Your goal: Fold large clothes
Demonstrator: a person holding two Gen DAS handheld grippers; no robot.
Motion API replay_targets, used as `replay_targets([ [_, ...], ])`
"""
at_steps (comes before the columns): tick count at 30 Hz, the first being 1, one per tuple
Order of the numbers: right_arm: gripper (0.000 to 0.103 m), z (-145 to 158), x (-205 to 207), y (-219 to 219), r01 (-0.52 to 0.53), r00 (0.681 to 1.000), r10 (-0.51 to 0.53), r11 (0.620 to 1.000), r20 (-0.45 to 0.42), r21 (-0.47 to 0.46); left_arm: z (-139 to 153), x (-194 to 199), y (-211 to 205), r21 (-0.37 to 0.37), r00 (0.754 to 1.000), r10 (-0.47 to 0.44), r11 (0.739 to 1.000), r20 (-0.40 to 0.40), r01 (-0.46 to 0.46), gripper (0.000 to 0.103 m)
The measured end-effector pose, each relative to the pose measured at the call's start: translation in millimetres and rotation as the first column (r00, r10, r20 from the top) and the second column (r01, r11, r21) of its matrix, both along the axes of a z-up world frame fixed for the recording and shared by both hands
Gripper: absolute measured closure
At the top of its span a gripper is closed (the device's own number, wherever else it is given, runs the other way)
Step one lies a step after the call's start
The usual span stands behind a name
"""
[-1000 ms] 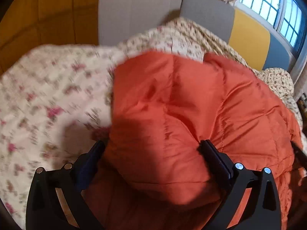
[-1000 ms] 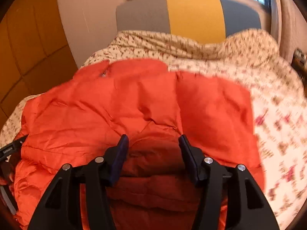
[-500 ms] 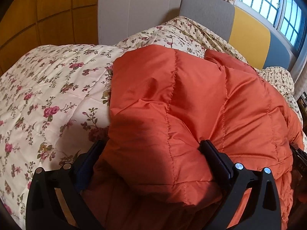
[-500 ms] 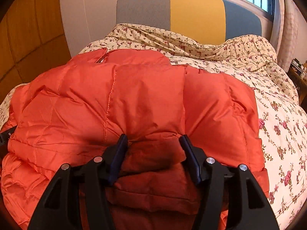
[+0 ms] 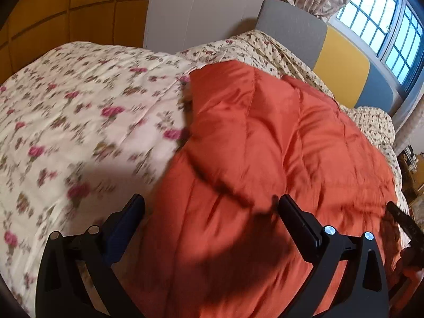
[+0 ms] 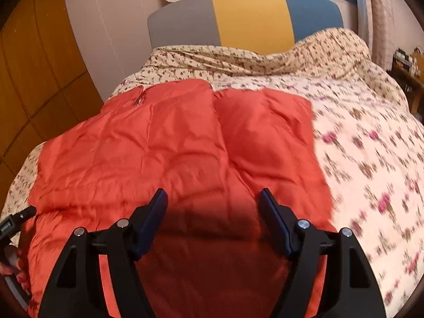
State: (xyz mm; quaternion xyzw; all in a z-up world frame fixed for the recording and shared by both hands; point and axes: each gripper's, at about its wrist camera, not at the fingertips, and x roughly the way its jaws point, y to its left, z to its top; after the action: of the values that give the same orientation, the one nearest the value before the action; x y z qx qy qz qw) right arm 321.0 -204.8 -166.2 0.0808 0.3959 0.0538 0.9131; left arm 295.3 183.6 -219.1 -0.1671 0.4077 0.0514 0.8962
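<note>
An orange quilted down jacket (image 5: 278,143) lies folded flat on the floral bedspread (image 5: 79,111). It also shows in the right wrist view (image 6: 172,148), with a zipper near its far left corner. My left gripper (image 5: 212,209) is open and empty, above the jacket's near left part. My right gripper (image 6: 213,204) is open and empty, above the jacket's near edge. The tip of the right gripper shows at the right edge of the left wrist view (image 5: 402,220). The left gripper's tip shows at the left edge of the right wrist view (image 6: 16,220).
The bed has a grey, yellow and blue headboard (image 6: 246,16) at the far end under a window (image 5: 384,26). Wooden wall panels (image 6: 31,66) stand to the left. A small side table with clutter (image 6: 405,66) is at the right. Bare bedspread (image 6: 371,159) lies right of the jacket.
Both grippers have let go of the jacket fold and pulled back and up. The fold now lies flat on the jacket. The jaws stand clear of the fabric.
</note>
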Motion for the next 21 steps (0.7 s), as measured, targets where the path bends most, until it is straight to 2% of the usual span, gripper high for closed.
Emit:
replay_targets([
  [4, 0.032, 7, -28, -13, -0.008, 0.999, 0.008, 1.000, -0.050, 0.001, -4, -30, -8, 0.037, 0.997, -0.074, 0.996, -0.032, 0.075, 0.003],
  [7, 0.032, 10, -58, -27, -0.005, 0.997, 0.007, 1.000, -0.077, 0.021, -1, -54, -11, 0.035, 0.993, -0.119, 0.992, -0.022, 0.120, 0.003],
  [12, 0.032, 13, -121, -52, 0.023, 0.994, -0.018, 0.999, -0.106, 0.047, 5, -96, -10, 0.042, 0.988, -0.153, 0.987, 0.015, 0.153, 0.003],
  [18, 0.032, 14, -186, -83, 0.084, 0.990, -0.078, 0.995, -0.117, 0.048, 2, -143, 0, 0.057, 0.989, -0.147, 0.987, -0.003, 0.147, 0.003],
  [21, 0.032, 8, -214, -96, 0.111, 0.983, -0.097, 0.991, -0.157, 0.080, -4, -165, 10, 0.012, 0.988, -0.152, 0.988, -0.006, 0.152, 0.003],
])
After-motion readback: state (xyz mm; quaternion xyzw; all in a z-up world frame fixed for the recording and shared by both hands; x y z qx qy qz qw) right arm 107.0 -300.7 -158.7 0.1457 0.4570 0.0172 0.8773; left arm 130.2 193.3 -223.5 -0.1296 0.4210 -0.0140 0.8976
